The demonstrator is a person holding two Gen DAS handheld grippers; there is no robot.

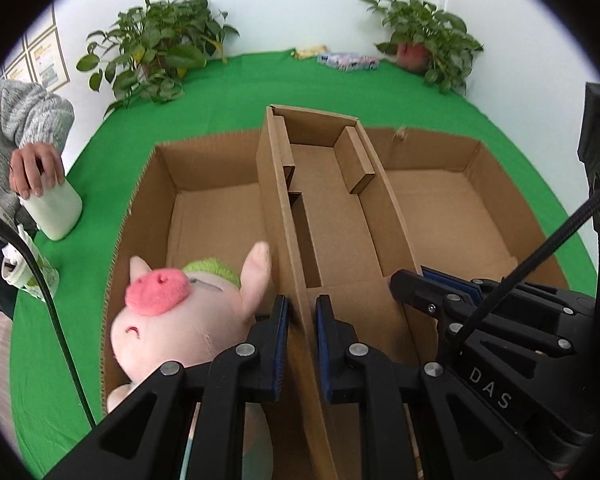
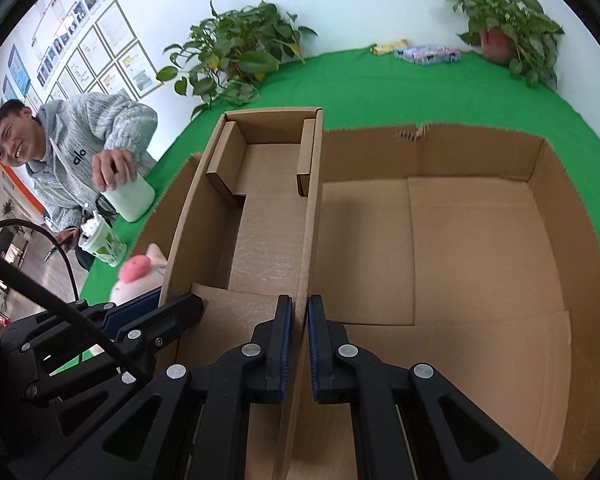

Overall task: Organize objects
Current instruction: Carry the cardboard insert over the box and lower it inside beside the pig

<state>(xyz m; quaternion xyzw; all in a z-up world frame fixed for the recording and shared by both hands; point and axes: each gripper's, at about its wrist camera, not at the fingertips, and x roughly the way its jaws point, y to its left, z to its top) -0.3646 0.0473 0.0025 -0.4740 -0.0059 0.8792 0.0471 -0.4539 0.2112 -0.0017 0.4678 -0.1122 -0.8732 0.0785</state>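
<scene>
1. Cardboard is gripped by both tools at once: the narrow inner box (image 1: 332,216) is held by its two long walls, so that it can be moved level and without twisting.
2. The left gripper (image 1: 302,344) is closed on the inner box's left wall, one blue pad on each face of the board; the same is done by the right gripper (image 2: 298,340) on the right wall.
3. The inner box is set inside the large open carton (image 2: 480,240), standing lengthwise down its middle, so that the carton is divided into a left bay and a right bay. Whether it rests on the carton floor or is held slightly raised cannot be told.
4. A plush pig (image 1: 180,316) is seen lying in the left bay, pressed close to the inner box's left wall, just beside the left gripper's outer finger; it is judged to have been sorted there already.
5. The right bay is seen bare of objects.
6. A white bottle (image 1: 54,212) is held upright on the green cloth (image 1: 228,92) by a bystander's hand (image 1: 36,170), beside a green-patterned cup (image 2: 102,242), well apart from the carton; both are presumably waiting to be sorted.
</scene>
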